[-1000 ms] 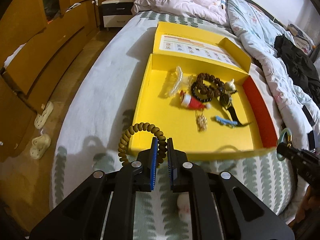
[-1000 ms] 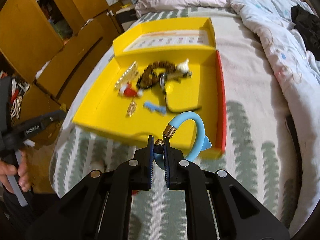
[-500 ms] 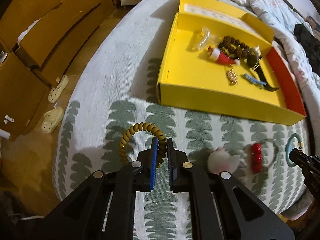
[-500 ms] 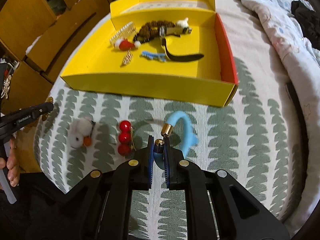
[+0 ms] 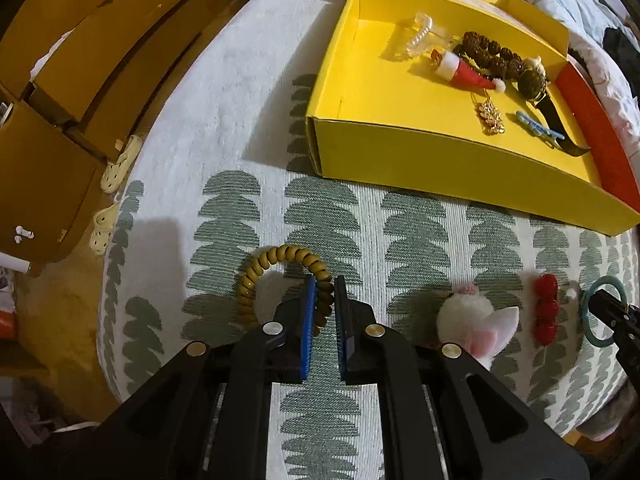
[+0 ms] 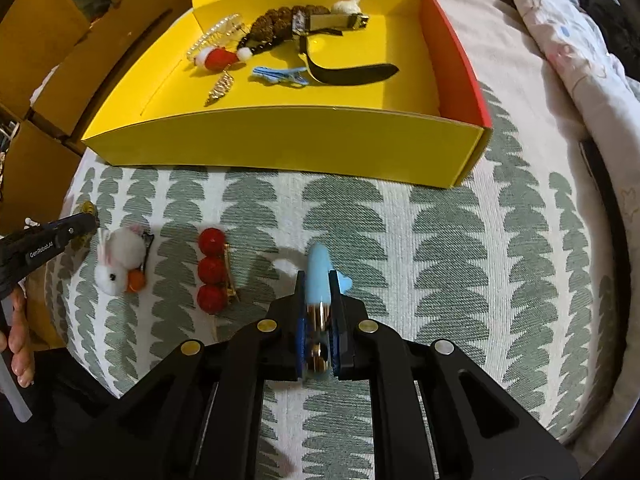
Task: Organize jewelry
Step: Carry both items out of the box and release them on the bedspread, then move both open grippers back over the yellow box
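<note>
Right gripper [image 6: 319, 312] pinching blue bangle [image 6: 319, 272], edge-on, long axis toward yellow box [image 6: 280, 144] (left gripper [image 5: 322, 308] clamping olive bracelet [image 5: 280, 276]).

the box [image 6: 280, 148] sits on the bed [image 6: 460, 240]. in the box lie a watch [image 6: 340, 24], a bead bracelet [image 6: 280, 24], a hat clip [image 6: 216, 58], a pendant [image 6: 220, 88] and a small clip [image 6: 280, 75]. in front of the box, on the bed, lie a rabbit clip [image 6: 120, 266] at the left, then a berry clip [image 6: 212, 270], then a bangle [image 6: 320, 276] further right.
</note>
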`<state>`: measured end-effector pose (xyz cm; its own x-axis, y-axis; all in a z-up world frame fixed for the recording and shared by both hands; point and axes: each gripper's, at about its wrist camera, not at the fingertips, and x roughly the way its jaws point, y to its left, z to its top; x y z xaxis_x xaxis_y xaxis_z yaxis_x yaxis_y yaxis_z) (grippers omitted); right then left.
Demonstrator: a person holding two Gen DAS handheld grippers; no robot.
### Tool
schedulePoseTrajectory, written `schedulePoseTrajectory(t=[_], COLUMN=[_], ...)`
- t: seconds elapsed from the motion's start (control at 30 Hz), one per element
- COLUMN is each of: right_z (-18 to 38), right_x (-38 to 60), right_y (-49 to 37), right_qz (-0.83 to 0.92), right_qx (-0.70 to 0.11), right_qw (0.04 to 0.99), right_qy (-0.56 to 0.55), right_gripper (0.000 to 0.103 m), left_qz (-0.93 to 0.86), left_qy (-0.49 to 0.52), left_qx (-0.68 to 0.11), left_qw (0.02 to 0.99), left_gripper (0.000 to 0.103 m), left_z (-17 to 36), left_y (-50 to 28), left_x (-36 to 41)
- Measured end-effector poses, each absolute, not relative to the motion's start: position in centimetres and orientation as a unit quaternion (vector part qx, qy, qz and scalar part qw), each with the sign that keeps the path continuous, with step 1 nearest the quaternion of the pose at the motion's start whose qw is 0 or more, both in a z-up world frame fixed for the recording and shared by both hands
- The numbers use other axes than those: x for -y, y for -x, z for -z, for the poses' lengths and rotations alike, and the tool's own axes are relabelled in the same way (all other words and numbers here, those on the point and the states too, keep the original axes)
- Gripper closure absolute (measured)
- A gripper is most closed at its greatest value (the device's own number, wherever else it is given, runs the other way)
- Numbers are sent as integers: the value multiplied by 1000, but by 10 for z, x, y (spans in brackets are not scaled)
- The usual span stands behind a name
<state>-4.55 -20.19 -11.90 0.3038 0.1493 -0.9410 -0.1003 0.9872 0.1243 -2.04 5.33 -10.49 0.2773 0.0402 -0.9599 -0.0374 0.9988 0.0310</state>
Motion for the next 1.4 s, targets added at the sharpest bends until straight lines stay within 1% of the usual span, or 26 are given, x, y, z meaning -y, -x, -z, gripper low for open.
schedulePoseTrajectory(t=[0.17, 0.23, 0.27, 0.3, 0.33, 0.37, 0.4, 0.47, 0.5, 0.57, 0.63, 0.7, 0.87, 1.0, 1.07, 1.1, 1.17, 1.23, 1.33, 1.37, 1.4], right_z=[106, 99, 95, 92, 88, 84, 78, 70, 65, 56, 45, 35, 11, 0, -1, -1, 0, 3, 11, 13, 16], right_x=[208, 212, 215, 218, 220, 224, 227, 232, 235, 239, 240, 242, 244, 245, 241, 238, 231, 224, 212, 210, 207], right_y=[47, 48, 49, 49, 50, 50, 51, 51, 52, 53, 55, 57, 61, 57, 52, 49, 42, 33, 10, 3, -6], right_qz=[-75, -74, -71, -67, -62, -58, -56, -58, -59, -61, -64, -68, -59, -67, -79, -92, -108, -119, -128, -127, -127], right_qx=[-576, -575, -571, -566, -561, -554, -545, -538, -535, -523, -509, -490, -439, -408, -406, -403, -395, -396, -406, -409, -412], right_qw=[813, 814, 817, 820, 824, 829, 835, 838, 840, 846, 854, 865, 894, 908, 908, 909, 911, 909, 904, 903, 902], right_qy=[-31, -37, -42, -45, -49, -52, -60, -69, -73, -82, -84, -84, -74, -69, -66, -63, -54, -50, -38, -34, -31], right_gripper=[81, 70, 54, 33, 25, 19, 15, 9, 7, 7, 5, 4, 3, 3, 3, 3, 3, 6, 13, 19, 23], left_qz=[-21, -20, -20, -20, -19, -17, -16, -15, -15, -15, -17, -19, -22, -6, 13, 25, 28, 44, 53, 58, 61], left_qy=[1, 4, 7, 9, 14, 17, 18, 24, 26, 29, 34, 37, 34, 37, 42, 39, 35, 38, 30, 27, 25], left_qx=[-595, -593, -589, -588, -586, -585, -582, -574, -572, -568, -562, -557, -535, -519, -512, -504, -496, -493, -477, -473, -471], left_qw=[803, 805, 808, 809, 810, 811, 813, 818, 820, 822, 826, 830, 844, 854, 858, 863, 867, 868, 877, 879, 879], left_gripper=[93, 92, 92, 89, 86, 79, 70, 60, 55, 50, 48, 43, 39, 38, 37, 34, 33, 33, 30, 29, 29], left_z=[99, 96, 93, 92, 90, 88, 85, 80, 78, 74, 69, 65, 54, 47, 42, 40, 36, 32, 26, 24, 25], left_y=[20, 21, 21, 21, 21, 21, 21, 22, 19, 19, 19, 19, 17, 14, 11, 8, 0, -8, -22, -29, -35], left_x=[-53, -54, -55, -56, -58, -58, -59, -62, -64, -66, -68, -68, -65, -59, -55, -52, -46, -39, -27, -23, -20])
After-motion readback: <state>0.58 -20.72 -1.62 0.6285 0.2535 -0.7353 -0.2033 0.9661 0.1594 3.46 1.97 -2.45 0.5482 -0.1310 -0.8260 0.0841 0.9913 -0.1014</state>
